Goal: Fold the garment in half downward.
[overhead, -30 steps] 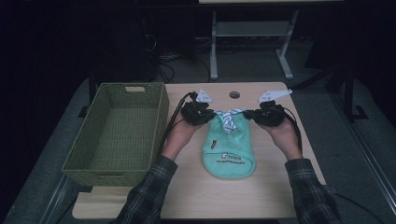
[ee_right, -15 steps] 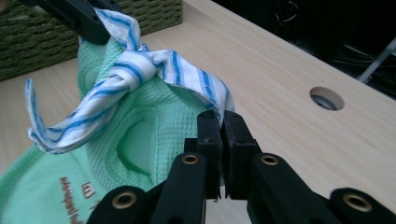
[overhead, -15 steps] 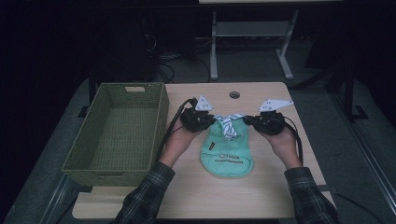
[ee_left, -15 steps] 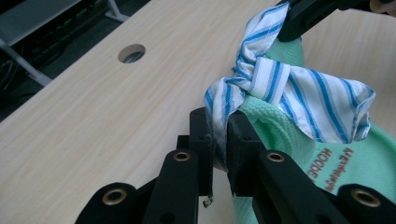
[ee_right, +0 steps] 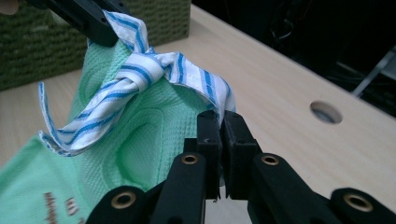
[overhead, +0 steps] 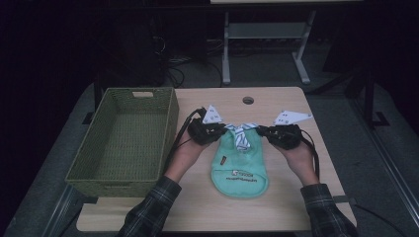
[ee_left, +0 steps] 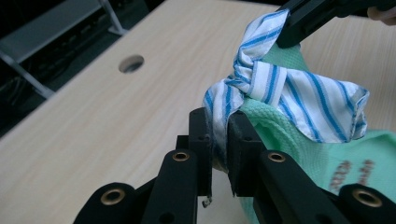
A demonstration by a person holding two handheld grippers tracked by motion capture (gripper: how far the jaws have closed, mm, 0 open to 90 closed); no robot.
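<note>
bib (overhead: 240, 163) first, from the high view: the green bib lies flat near the middle of the table (overhead: 276, 207), just right of the woven basket (overhead: 126, 138), which stands empty. its long axis runs from the far side of the table toward the person, rounded bottom edge nearest the person, neck end with the blue-and-white striped ties (overhead: 243, 136) pointing away. the left gripper (overhead: 217, 132) and right gripper (overhead: 269, 133) sit at the two top corners of the neck end, one on each side of the tie. judging from this, the bib is spread and gripped at both corners but not folded and not in the basket, so most of the work looks yet to do. in the left gripper view, the left gripper (ee_left: 219, 140) has its jaws closed narrow on a striped tie (ee_left: 280, 88) where it meets the green cloth; the ties are knotted together just beyond, and the other gripper's black jaw pinches the far strap at the top of the view. in the right gripper view, the right gripper (ee_right: 219, 135) likewise has its jaws pressed together on the striped strap at the bib's edge (ee_right: 140, 140), with the knot (ee_right: 140, 65) to its left and the basket's green weave (ee_right: 37, 42) behind.
</note>
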